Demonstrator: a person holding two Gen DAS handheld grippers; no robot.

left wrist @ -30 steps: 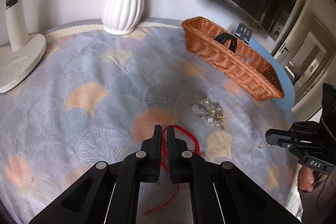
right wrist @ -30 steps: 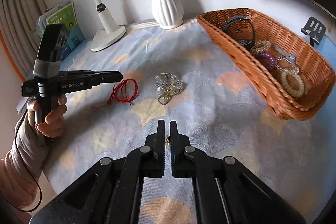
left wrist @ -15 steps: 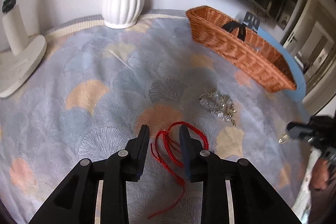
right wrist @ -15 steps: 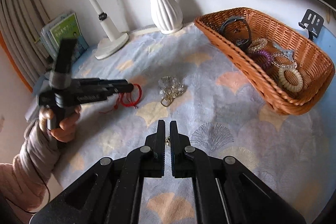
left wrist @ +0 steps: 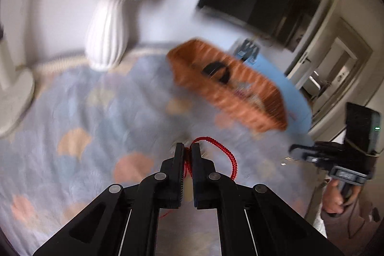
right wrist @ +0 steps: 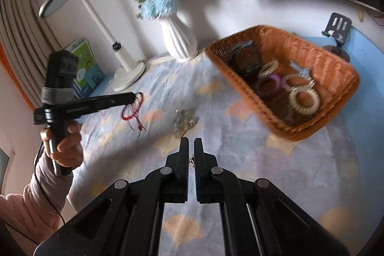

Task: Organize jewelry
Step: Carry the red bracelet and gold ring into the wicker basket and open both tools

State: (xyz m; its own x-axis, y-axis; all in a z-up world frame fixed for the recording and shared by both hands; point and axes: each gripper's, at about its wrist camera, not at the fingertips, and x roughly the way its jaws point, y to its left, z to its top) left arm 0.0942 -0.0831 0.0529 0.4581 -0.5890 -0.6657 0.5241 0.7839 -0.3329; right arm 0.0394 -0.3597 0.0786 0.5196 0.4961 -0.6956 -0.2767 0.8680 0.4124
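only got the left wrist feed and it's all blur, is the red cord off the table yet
observer: Mostly. The right wrist view shows the red cord hanging from the left tool, whose jaws have just been closing on it. I cannot tell whether its tail tips touch the cloth.
operator: what's the right tool got
observer: The right tool is shut on a small metal piece, too small to name.
operator: anything else lying on the cloth
observer: One clear bead bracelet, just ahead of the right tool.
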